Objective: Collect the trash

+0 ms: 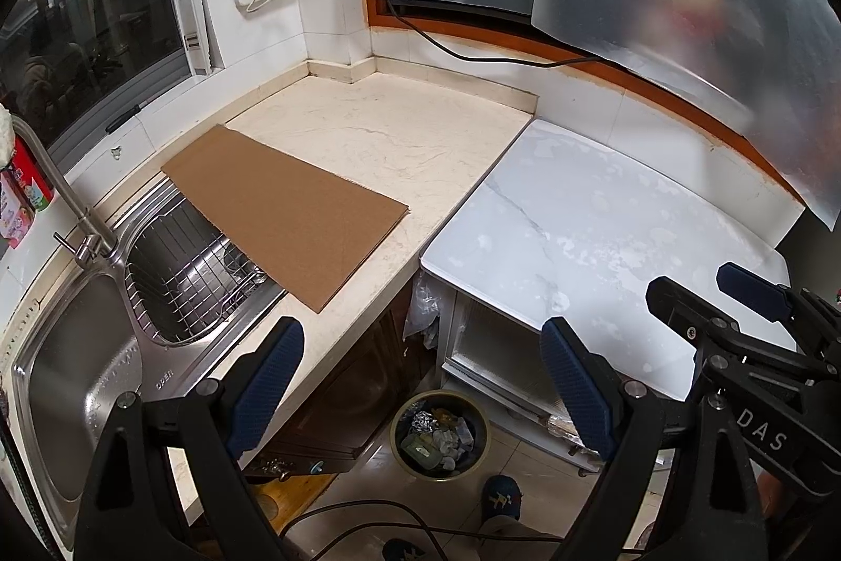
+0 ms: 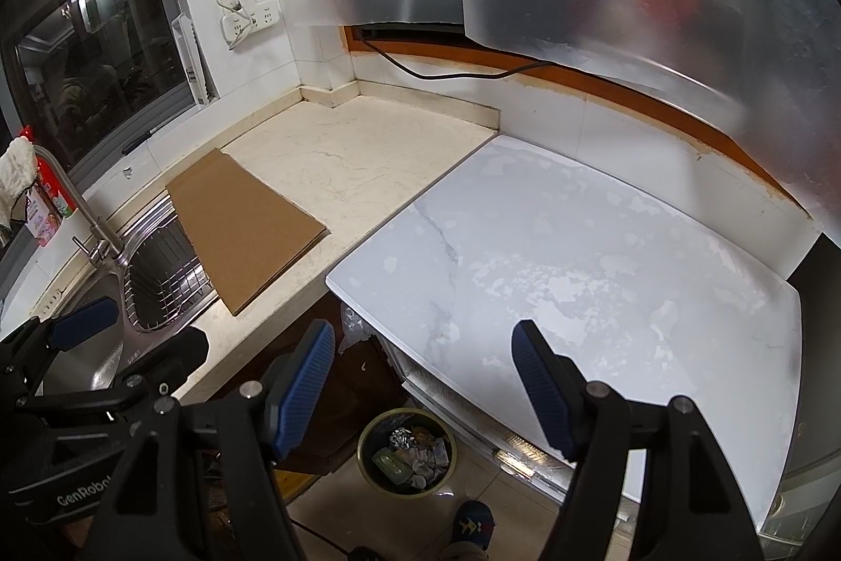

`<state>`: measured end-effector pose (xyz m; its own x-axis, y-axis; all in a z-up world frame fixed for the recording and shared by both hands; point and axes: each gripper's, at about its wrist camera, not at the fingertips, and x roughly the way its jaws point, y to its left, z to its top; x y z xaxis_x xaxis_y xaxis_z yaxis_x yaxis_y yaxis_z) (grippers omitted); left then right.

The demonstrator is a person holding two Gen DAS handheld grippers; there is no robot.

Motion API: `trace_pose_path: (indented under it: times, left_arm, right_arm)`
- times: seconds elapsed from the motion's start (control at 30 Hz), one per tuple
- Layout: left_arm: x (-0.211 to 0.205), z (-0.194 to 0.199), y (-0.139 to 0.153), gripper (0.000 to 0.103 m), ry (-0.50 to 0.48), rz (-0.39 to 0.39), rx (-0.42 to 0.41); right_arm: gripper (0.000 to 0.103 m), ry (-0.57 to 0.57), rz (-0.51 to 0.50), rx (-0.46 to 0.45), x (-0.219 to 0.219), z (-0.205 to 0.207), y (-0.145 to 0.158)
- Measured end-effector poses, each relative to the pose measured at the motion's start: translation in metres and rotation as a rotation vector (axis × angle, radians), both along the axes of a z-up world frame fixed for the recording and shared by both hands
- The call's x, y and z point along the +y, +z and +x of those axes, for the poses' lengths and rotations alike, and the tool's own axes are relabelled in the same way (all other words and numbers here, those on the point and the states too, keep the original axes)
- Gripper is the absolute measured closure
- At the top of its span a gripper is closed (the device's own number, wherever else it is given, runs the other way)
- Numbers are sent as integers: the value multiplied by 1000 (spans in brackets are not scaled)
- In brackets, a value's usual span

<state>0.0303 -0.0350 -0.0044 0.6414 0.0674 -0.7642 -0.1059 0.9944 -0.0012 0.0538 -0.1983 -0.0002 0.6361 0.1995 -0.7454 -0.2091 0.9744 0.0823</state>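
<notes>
A round trash bin point(image 1: 394, 436) point(image 2: 362, 456) stands on the floor below the counter edge, filled with crumpled foil point(image 1: 423, 421) point(image 2: 402, 437) and paper scraps. My left gripper point(image 1: 426, 382) hovers above it, open, with nothing between its blue pads. My right gripper point(image 2: 423, 382) is held beside it, also open and bare. Each gripper shows in the other's view: the right gripper point(image 1: 720, 298) at the right edge, the left gripper point(image 2: 131, 340) at the left edge. A flat brown cardboard sheet point(image 1: 284, 214) point(image 2: 247, 224) lies on the beige counter point(image 1: 394, 140) point(image 2: 357, 151), overhanging the sink.
A steel sink point(image 1: 79, 350) with a wire rack point(image 1: 194, 277) and a faucet point(image 1: 68, 203) is at the left. A white marble-look table point(image 1: 604, 235) point(image 2: 604, 256) adjoins the counter on the right. A person's shoe point(image 1: 502, 500) point(image 2: 473, 527) stands by the bin. Plastic sheeting hangs over the window.
</notes>
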Motion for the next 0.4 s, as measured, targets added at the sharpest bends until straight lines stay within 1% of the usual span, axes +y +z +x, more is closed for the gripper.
trace_pose_path:
  times: [0.4]
  left_arm:
    - [0,2,-1,13,-10,-2,7]
  right_arm:
    - [31,-4,2,7,-1,1,-2]
